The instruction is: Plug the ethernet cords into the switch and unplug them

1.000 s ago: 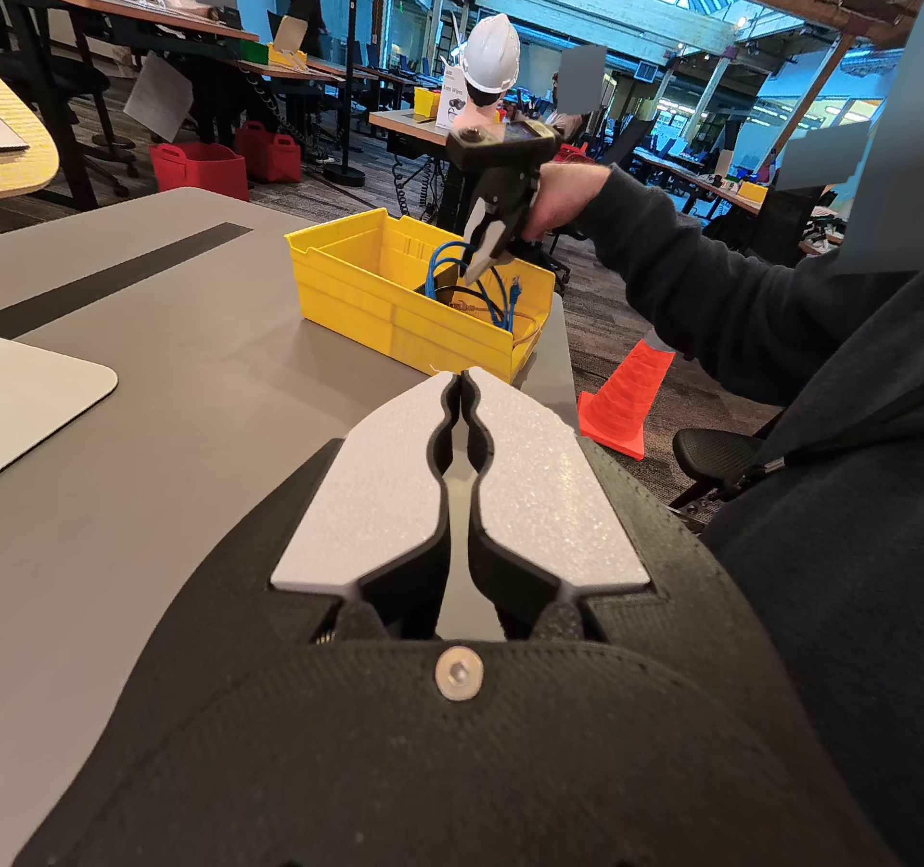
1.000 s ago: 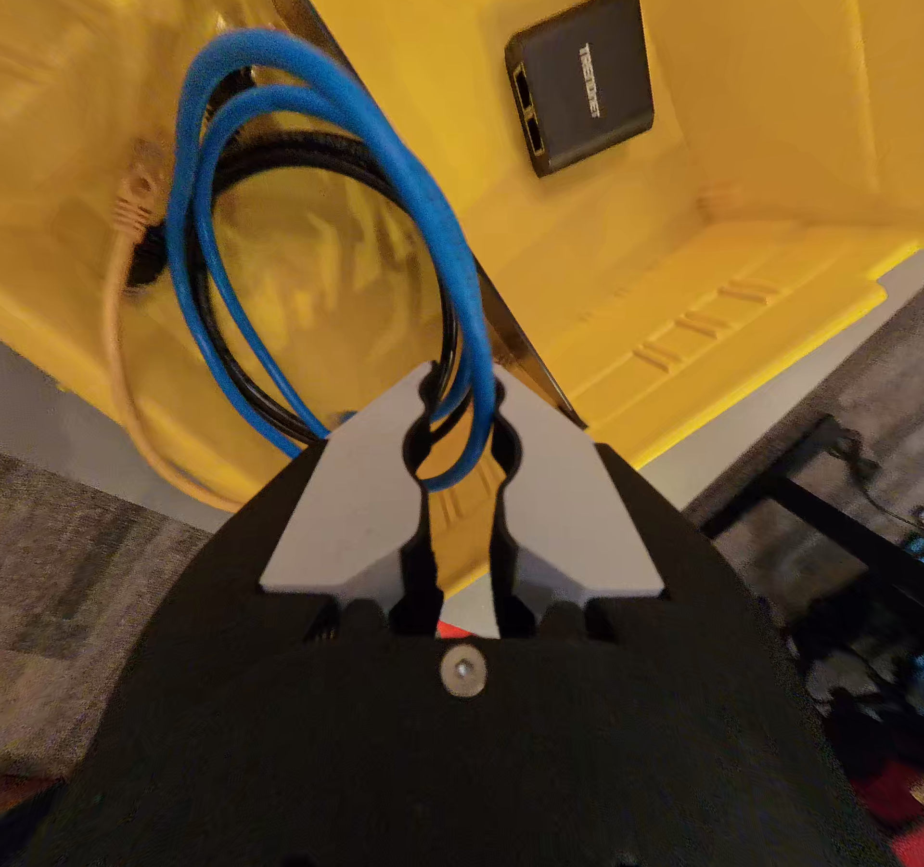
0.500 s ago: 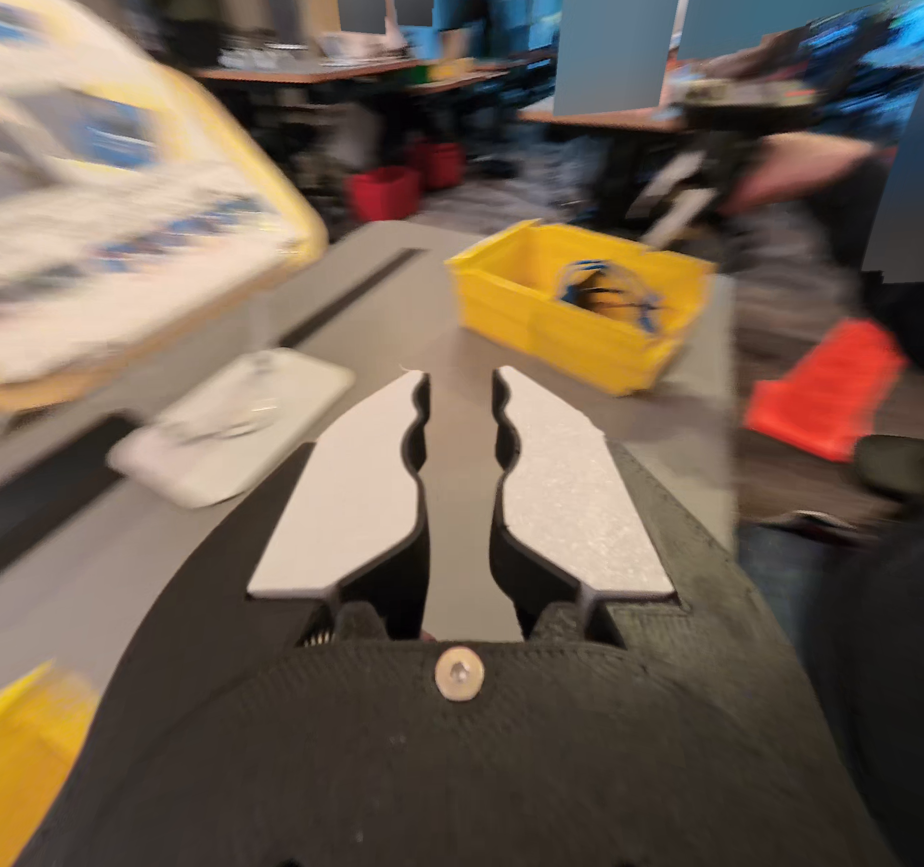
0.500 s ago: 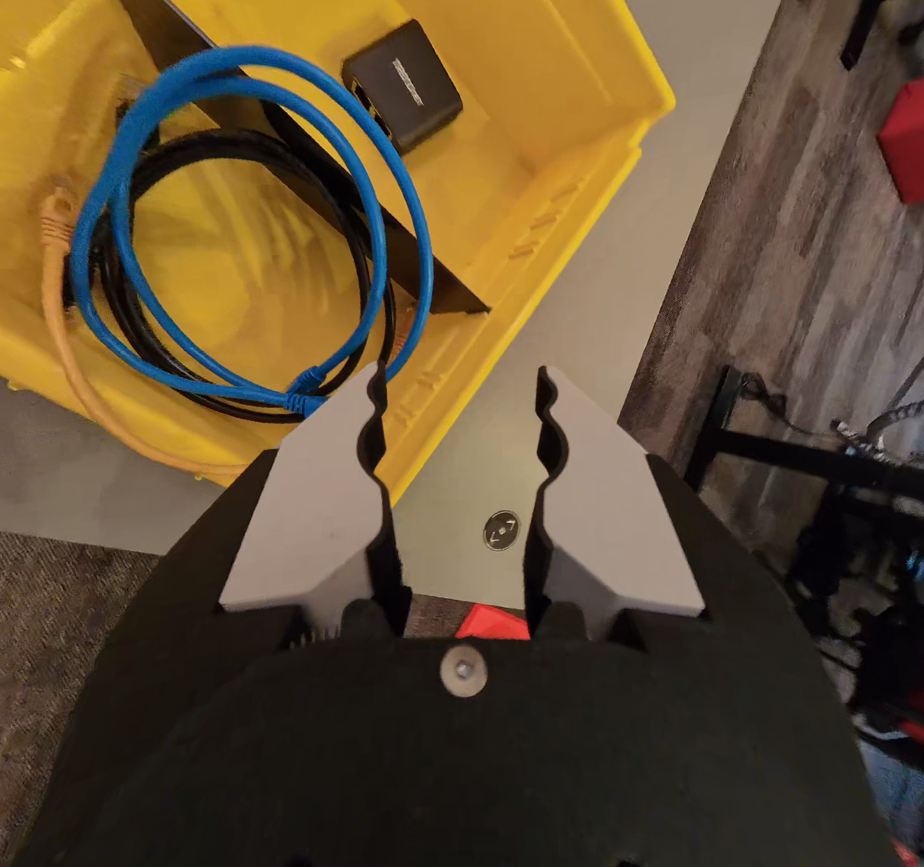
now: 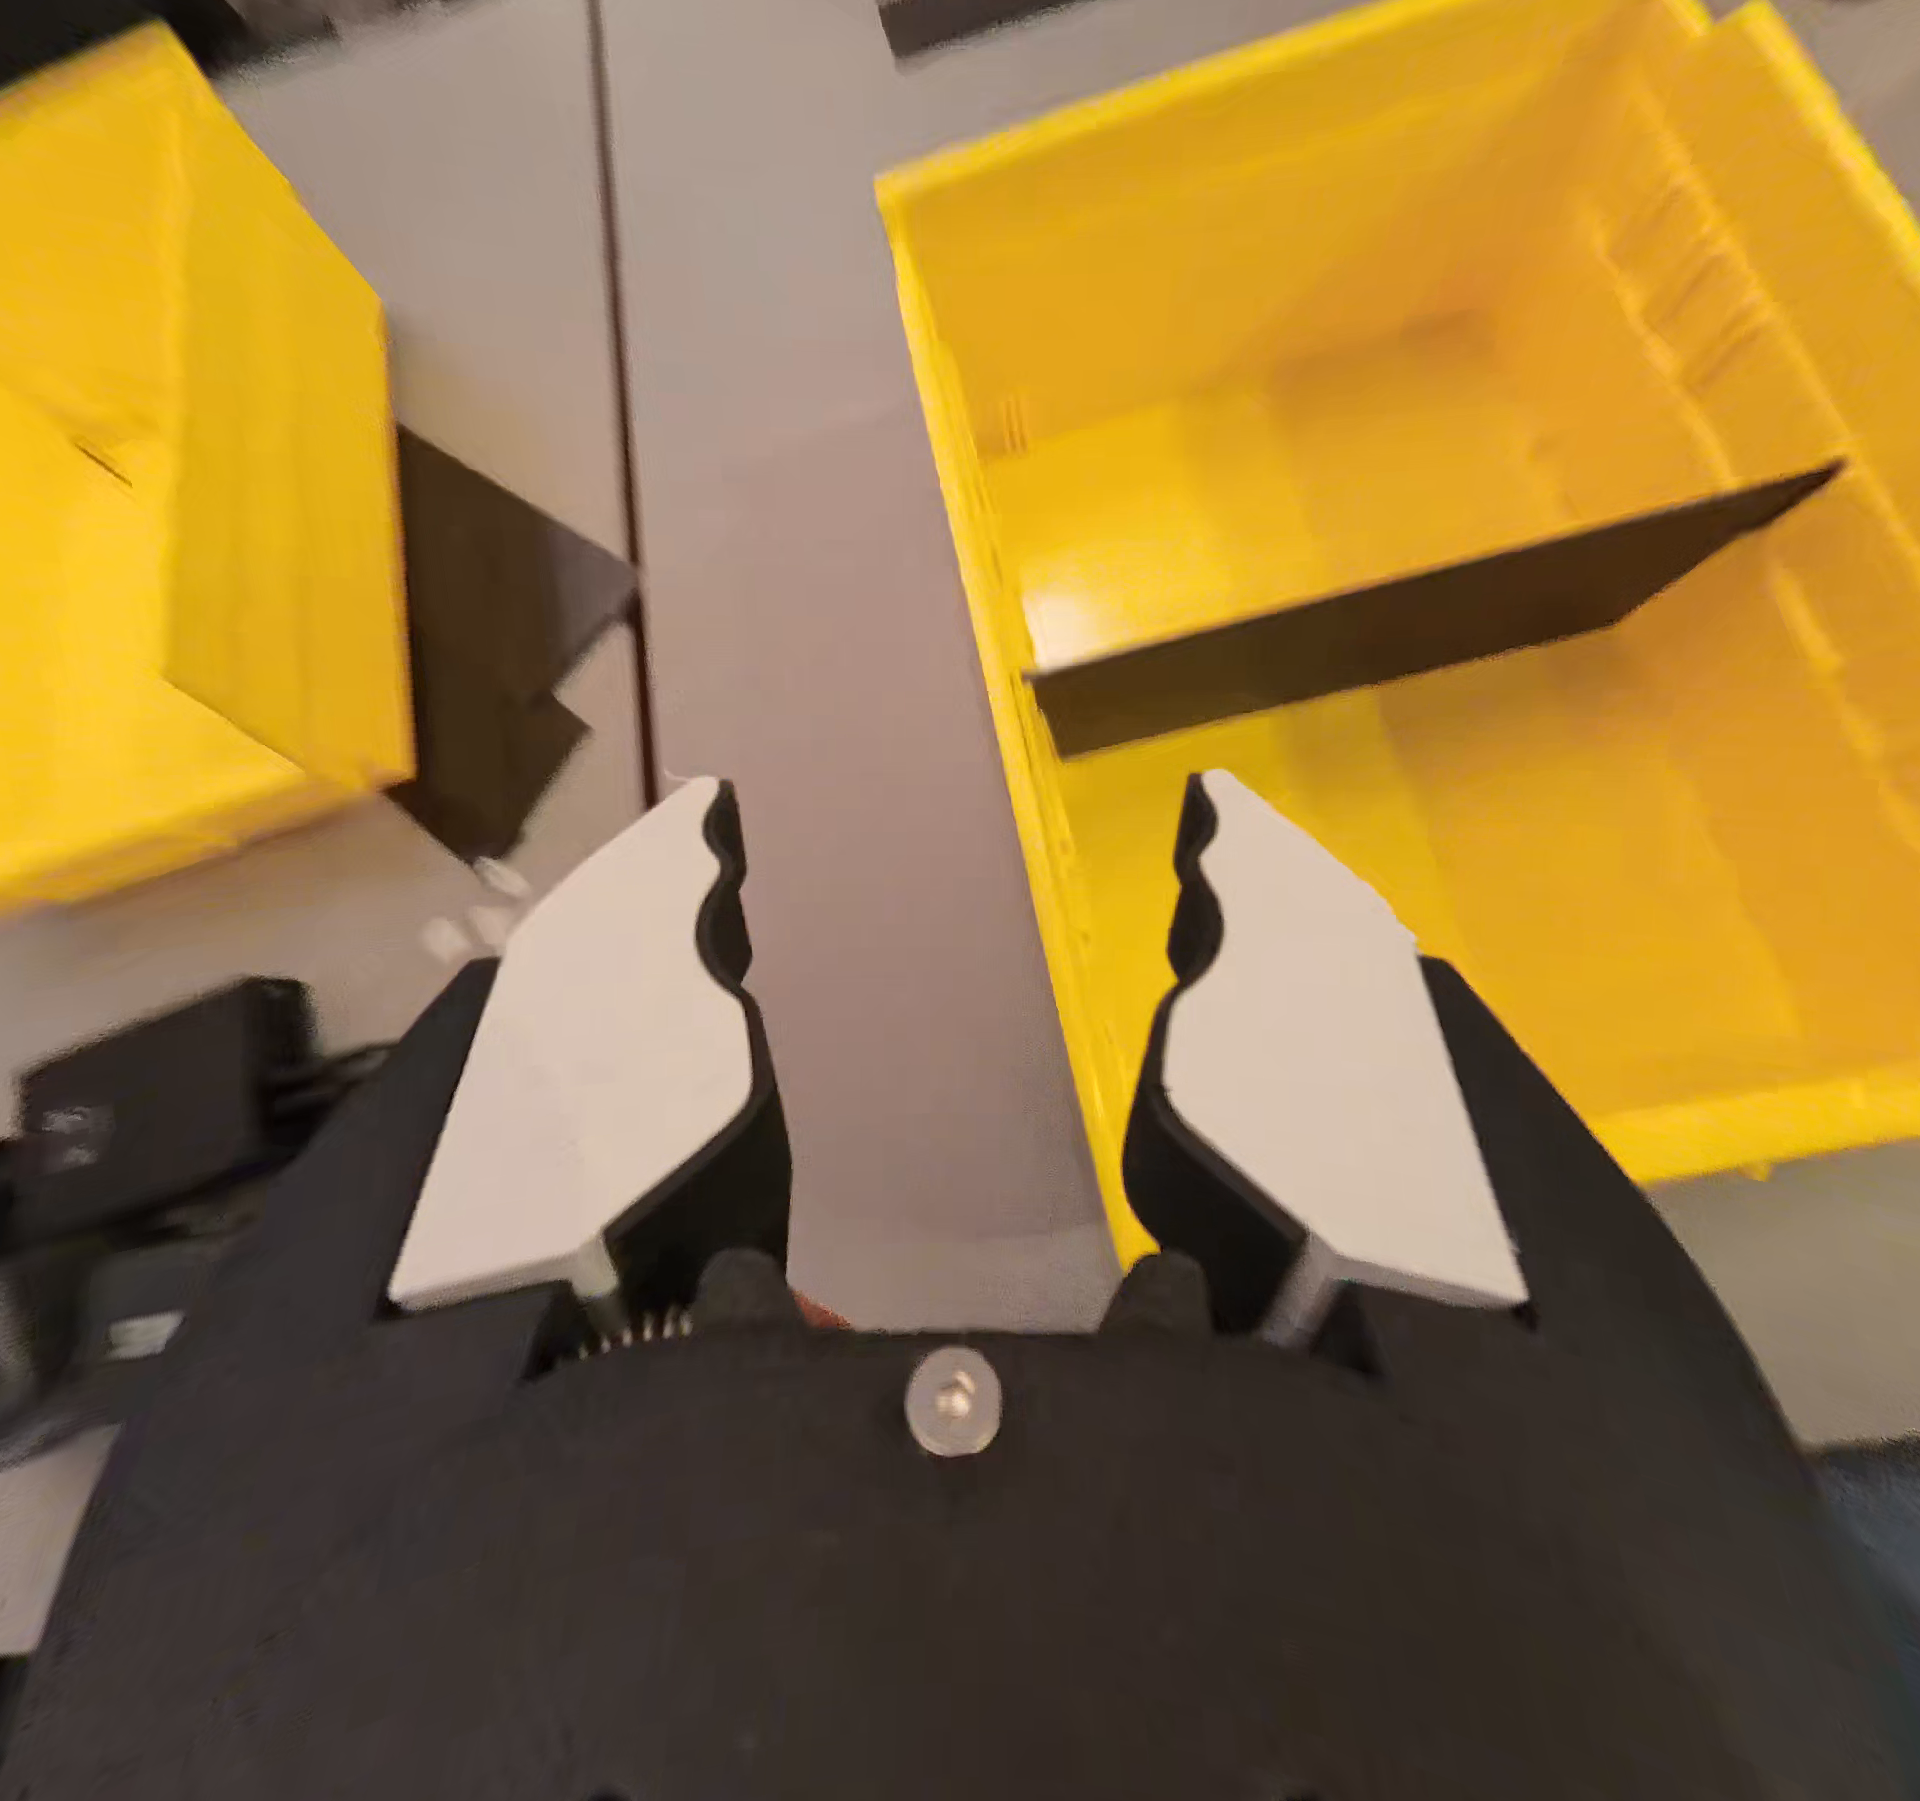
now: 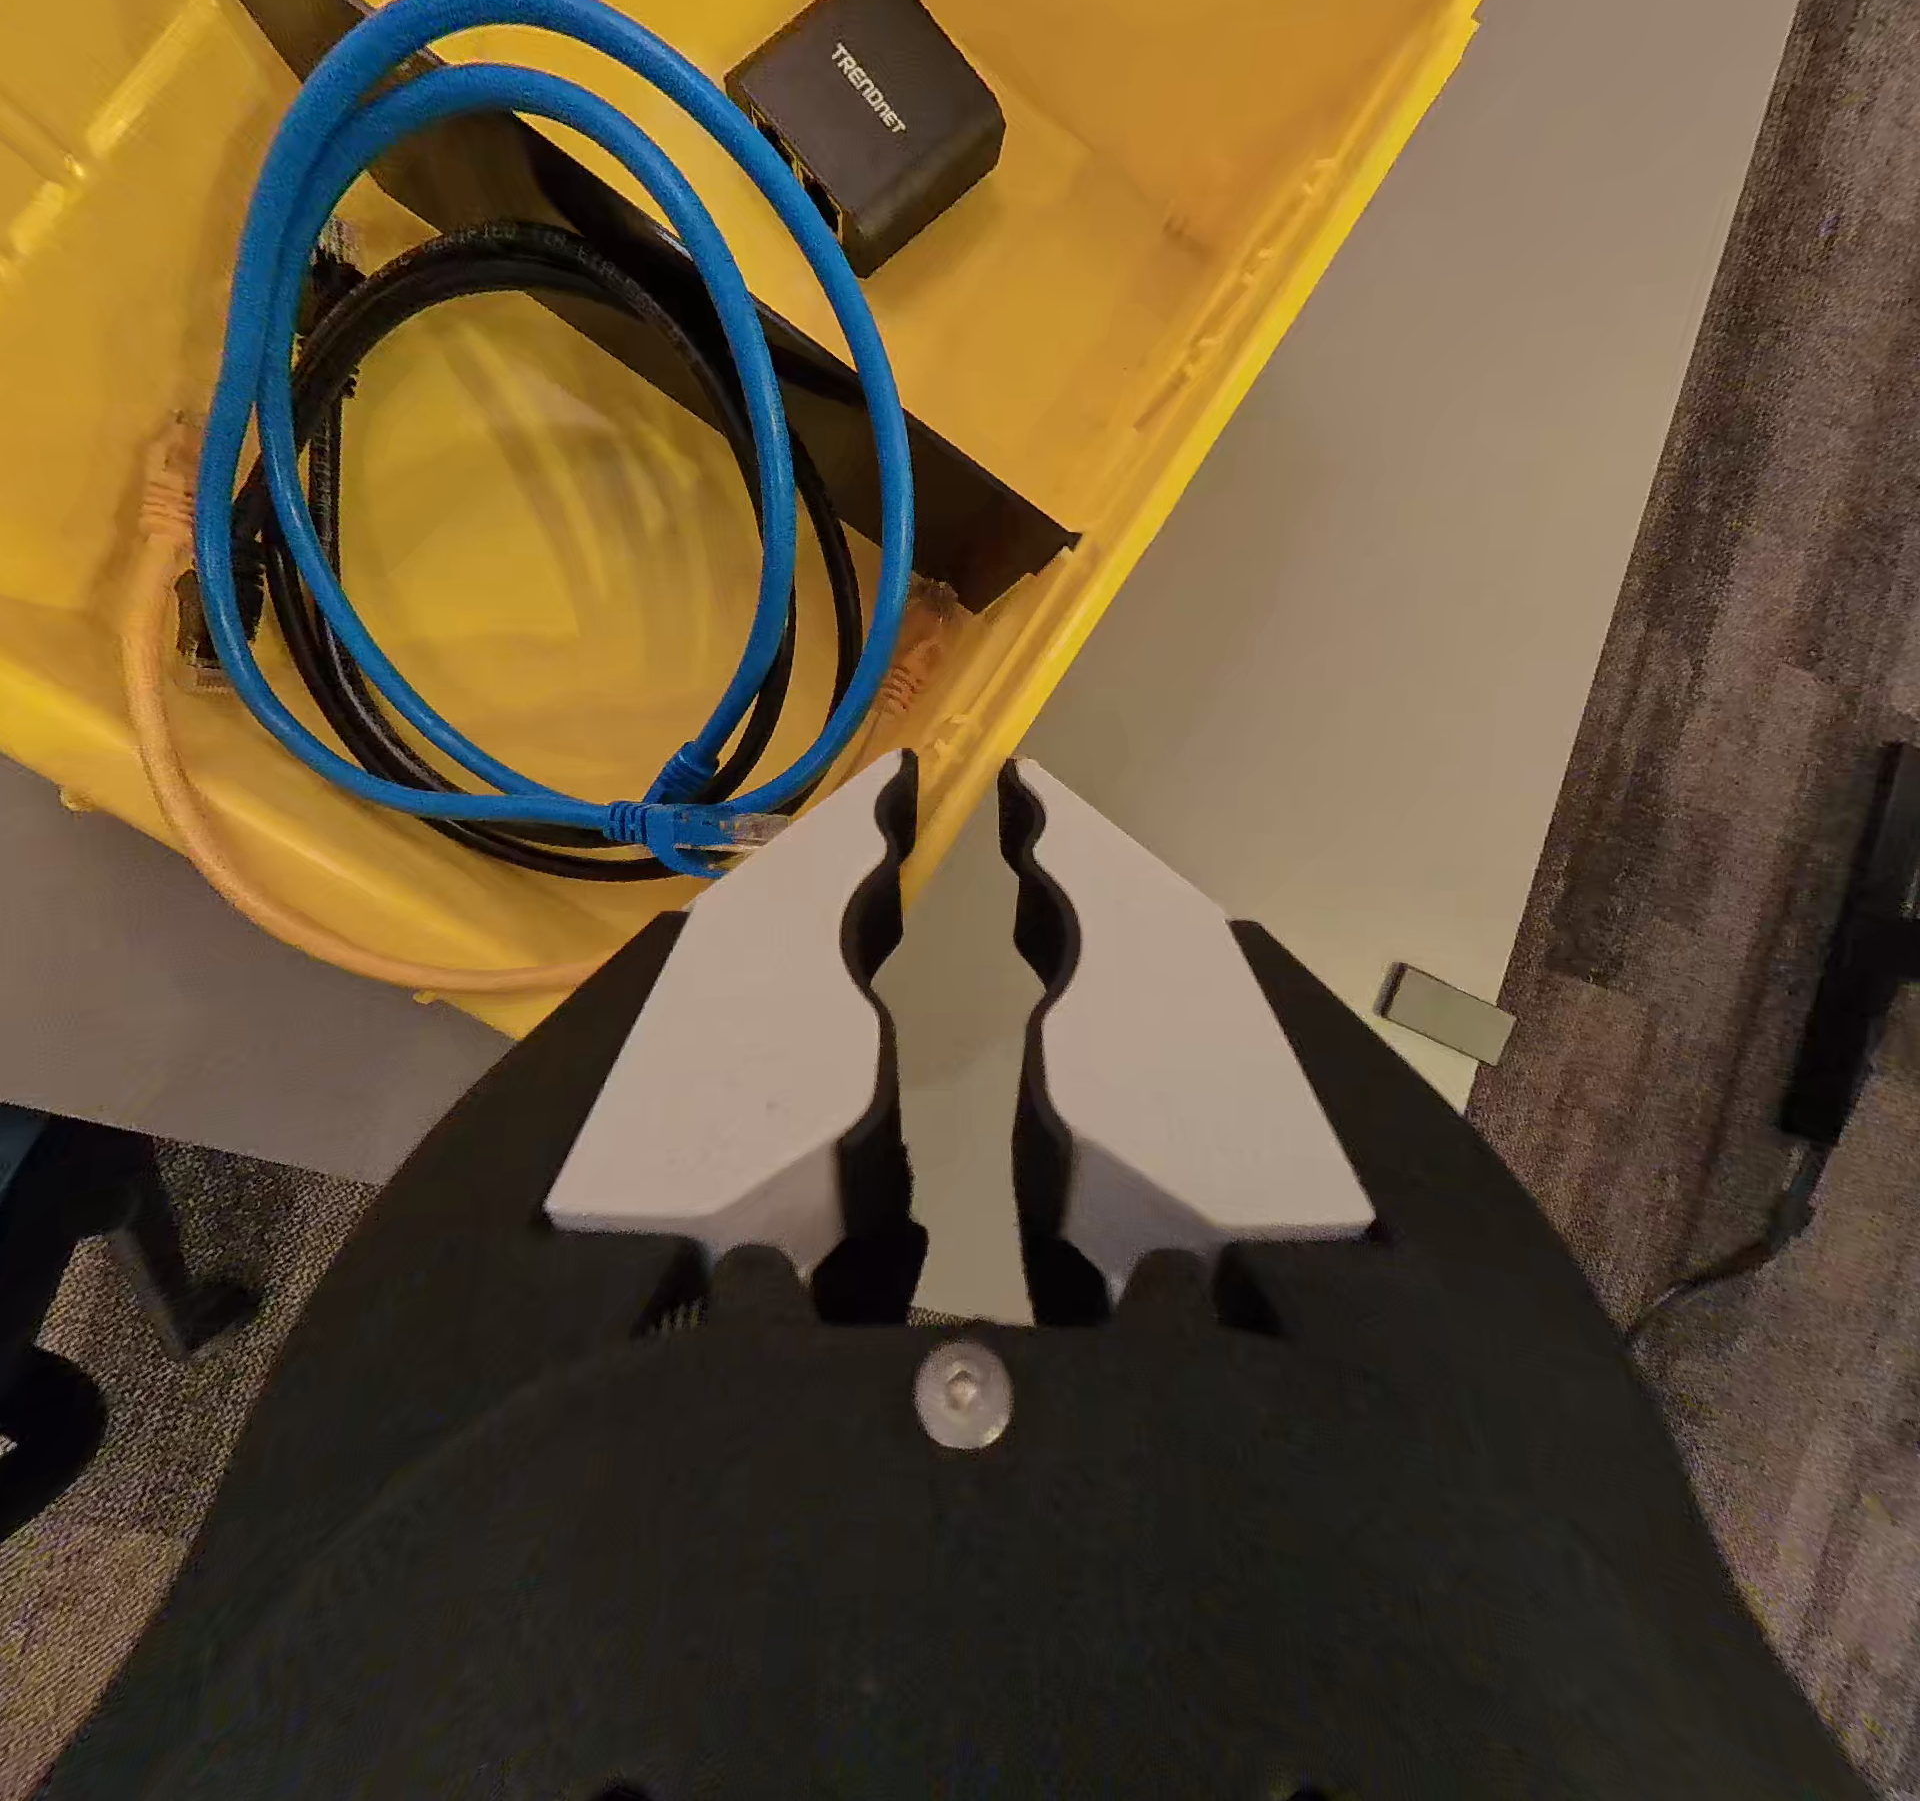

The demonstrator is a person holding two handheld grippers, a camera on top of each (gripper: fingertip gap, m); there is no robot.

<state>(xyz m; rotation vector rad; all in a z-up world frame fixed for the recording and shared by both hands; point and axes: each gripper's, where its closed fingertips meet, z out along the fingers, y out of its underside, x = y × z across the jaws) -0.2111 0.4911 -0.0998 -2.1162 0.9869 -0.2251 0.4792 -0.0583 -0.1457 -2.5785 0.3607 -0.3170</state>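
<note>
Overhead, left hand-held gripper (image 5: 961, 795) wide, right hand-held gripper (image 6: 958, 764) narrow and empty, black divider (image 6: 623, 224) between cords (image 6: 520, 380) and switch (image 6: 868, 110).

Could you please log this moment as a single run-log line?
left tongs: open, empty bin | right tongs: open, empty | blue cord, switch: in bin, unplugged

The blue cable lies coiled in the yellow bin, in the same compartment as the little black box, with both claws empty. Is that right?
Not quite. The right wrist view shows the blue cable mostly on the other side of the black divider from the little black box, its loop draped over the divider. It does lie in the yellow bin, and both claws are empty.
</note>
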